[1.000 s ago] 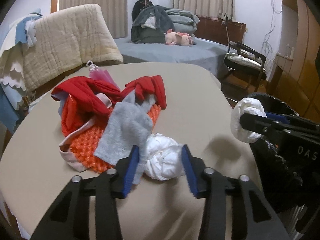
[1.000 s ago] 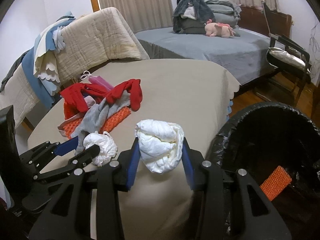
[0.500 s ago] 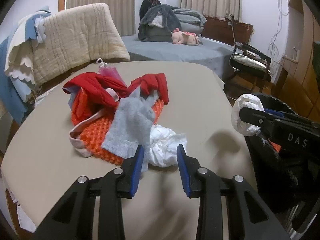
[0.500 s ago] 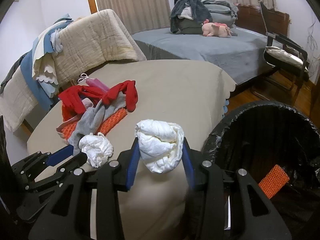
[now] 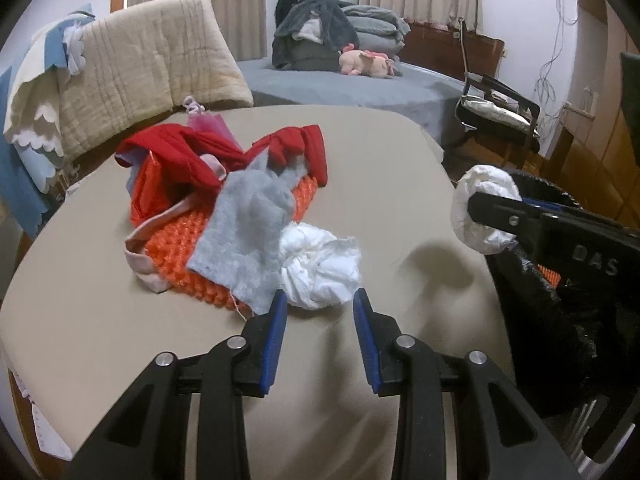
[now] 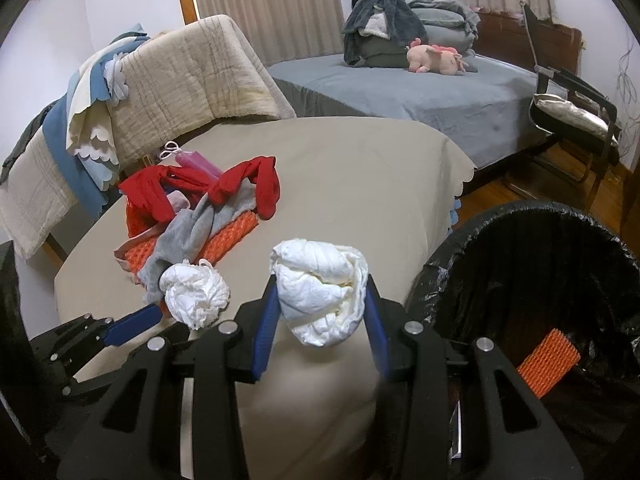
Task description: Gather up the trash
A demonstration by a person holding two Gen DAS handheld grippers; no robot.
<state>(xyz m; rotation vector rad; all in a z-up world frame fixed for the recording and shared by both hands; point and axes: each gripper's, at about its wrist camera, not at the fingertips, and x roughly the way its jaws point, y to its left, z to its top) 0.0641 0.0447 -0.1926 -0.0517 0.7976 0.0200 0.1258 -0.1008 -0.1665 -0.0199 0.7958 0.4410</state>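
Note:
A crumpled white tissue wad lies on the beige table against a pile of cloth. My left gripper is open just in front of it, not touching it; that wad and the left gripper also show in the right wrist view. My right gripper is shut on a second white wad and holds it above the table edge, left of the black-lined trash bin. The held wad and the bin also show in the left wrist view.
The cloth pile holds red garments, a grey cloth and orange mesh. An orange mesh piece lies in the bin. Behind are a quilt-draped chair, a bed and a black chair.
My left gripper has drawn back from the table wad, which now lies ahead of the fingertips instead of between them, and its jaws stand narrower. My right gripper still holds its wad beside the bin.

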